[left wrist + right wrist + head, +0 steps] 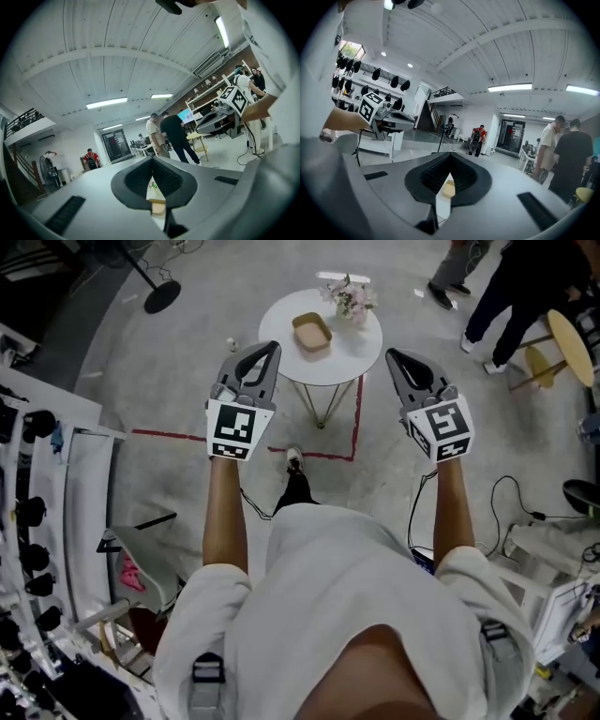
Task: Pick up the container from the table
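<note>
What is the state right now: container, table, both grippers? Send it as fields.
container: tan, shallow tray, lying on the table, nothing touching it
table: small, round, white, on thin legs
flowers: at the table's far edge, right of the container
left gripper: jaws together, nothing between them, held in the air near the table's left edge
right gripper: jaws together, nothing between them, in the air near the table's right edge
task: container not yet picked up
</note>
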`<state>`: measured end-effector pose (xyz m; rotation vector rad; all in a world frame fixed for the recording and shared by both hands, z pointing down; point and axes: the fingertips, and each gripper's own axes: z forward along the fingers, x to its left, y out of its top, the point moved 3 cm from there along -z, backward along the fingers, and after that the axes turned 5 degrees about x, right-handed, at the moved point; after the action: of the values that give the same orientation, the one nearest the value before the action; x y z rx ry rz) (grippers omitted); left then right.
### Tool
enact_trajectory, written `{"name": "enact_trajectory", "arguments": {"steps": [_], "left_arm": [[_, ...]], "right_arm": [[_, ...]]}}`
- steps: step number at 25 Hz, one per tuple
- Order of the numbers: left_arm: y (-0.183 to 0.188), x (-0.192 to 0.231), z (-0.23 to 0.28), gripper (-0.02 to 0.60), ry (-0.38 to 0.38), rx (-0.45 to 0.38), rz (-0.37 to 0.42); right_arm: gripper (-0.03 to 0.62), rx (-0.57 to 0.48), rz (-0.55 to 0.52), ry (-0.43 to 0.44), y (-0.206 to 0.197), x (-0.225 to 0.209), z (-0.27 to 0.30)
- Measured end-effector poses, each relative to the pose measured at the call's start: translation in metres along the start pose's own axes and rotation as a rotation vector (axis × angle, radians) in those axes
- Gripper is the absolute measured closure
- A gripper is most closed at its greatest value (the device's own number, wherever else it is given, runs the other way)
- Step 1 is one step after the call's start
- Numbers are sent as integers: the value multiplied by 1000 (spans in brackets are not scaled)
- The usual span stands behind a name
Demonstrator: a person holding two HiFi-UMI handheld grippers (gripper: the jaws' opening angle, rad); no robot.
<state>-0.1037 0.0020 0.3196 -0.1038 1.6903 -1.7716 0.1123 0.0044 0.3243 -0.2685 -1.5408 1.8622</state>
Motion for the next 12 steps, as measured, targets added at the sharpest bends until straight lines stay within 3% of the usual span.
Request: {"name": "enact_trajectory", "arguments": {"steps": [12], "left_arm": [[-55, 151, 131, 571, -112, 16, -45]], "right_arm": [[580, 61, 10, -48, 44, -45, 188]]}}
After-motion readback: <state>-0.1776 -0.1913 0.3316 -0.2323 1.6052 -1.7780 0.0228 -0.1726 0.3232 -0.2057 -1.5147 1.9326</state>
